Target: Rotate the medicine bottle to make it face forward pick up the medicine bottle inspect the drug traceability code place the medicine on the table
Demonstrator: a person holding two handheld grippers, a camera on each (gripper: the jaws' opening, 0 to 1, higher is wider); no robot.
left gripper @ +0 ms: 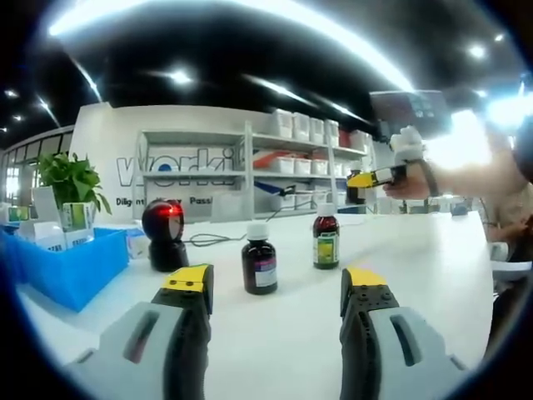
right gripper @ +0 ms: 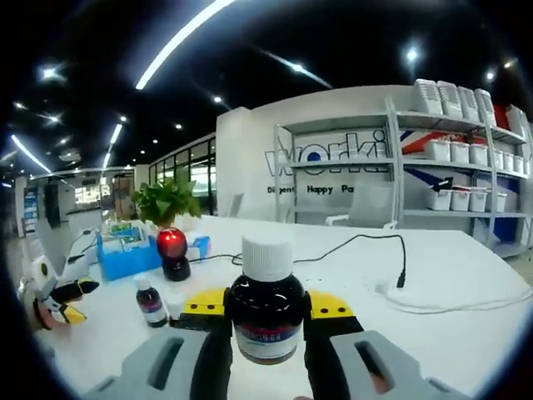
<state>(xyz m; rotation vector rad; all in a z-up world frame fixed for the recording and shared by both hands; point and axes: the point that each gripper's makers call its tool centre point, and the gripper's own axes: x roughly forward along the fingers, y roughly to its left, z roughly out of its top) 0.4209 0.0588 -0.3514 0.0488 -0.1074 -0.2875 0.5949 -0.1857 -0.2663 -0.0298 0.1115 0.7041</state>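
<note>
Medicine bottle [right gripper: 266, 310], white cap, label forward, is held above the table [right gripper: 450, 275], clamped between the right gripper [right gripper: 266, 307] jaws. Step: pick-up done, code inspection likely next, at the red-lit scanner [right gripper: 173, 252]. Left gripper [left gripper: 275, 287] hangs low, jaws apart, facing two standing bottles [left gripper: 259, 258].

place: showroom-like office | cues: storage shelves [right gripper: 454, 167], branded wall lettering [right gripper: 329, 157]

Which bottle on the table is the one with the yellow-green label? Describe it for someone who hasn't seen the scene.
In the left gripper view, start at the white table and find the black scanner with its red light. Two brown bottles stand to its right; it's the farther bottle, with a yellow-green label, while the nearer bottle has a pale label.
</note>
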